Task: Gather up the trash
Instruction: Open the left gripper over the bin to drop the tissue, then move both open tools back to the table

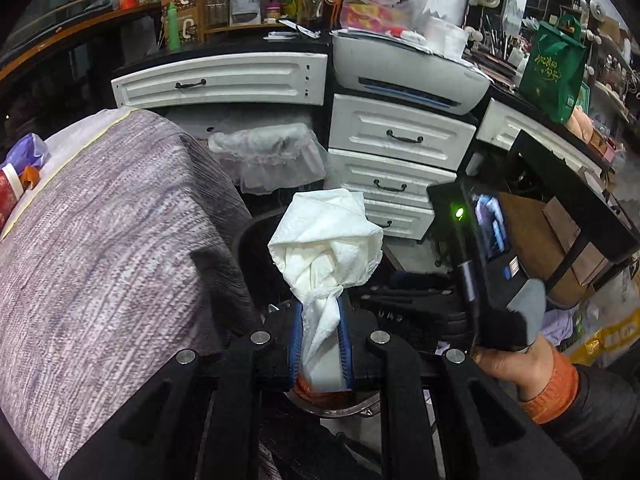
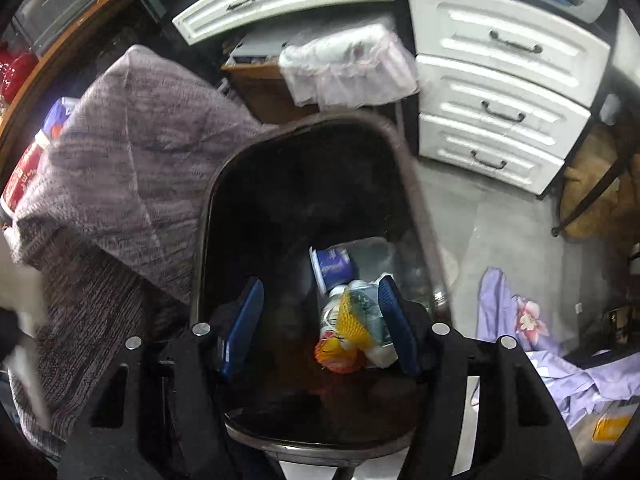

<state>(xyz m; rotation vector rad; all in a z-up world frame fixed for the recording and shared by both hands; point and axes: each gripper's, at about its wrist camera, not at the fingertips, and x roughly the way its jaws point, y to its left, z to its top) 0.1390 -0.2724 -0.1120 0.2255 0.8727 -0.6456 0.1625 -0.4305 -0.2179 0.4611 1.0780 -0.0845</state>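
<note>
In my left gripper (image 1: 320,344) I pinch a crumpled white tissue (image 1: 326,252) between the two blue pads; the twisted lower part is pressed by them and the loose upper part stands out above the fingertips. Under this gripper I see a little of a dark bin's edge, and something orange-red just below the pads.

My right gripper (image 2: 320,320) has the jaws spread, and nothing is between the pads. It points down into the dark trash bin (image 2: 208,216), and the bin's opening fills the middle of the right wrist view. At the bottom of the bin lie a cup with a blue and purple label (image 2: 332,266), a yellow net (image 2: 352,316) and a white bottle (image 2: 380,350) partly under it. These things are close to the right pad, but I cannot tell if they touch it.

In the left wrist view my right hand (image 1: 516,364), with an orange cuff, holds the black body of the other gripper to the right of the tissue.

To the left of the bin is a grey-purple woven cloth (image 2: 120,168). Behind the bin hangs a thin plastic bag (image 2: 348,68), and to the right of it is a white chest of drawers (image 2: 508,92). Purple cloth with a flower (image 2: 532,320) lies on the floor at the right.
</note>
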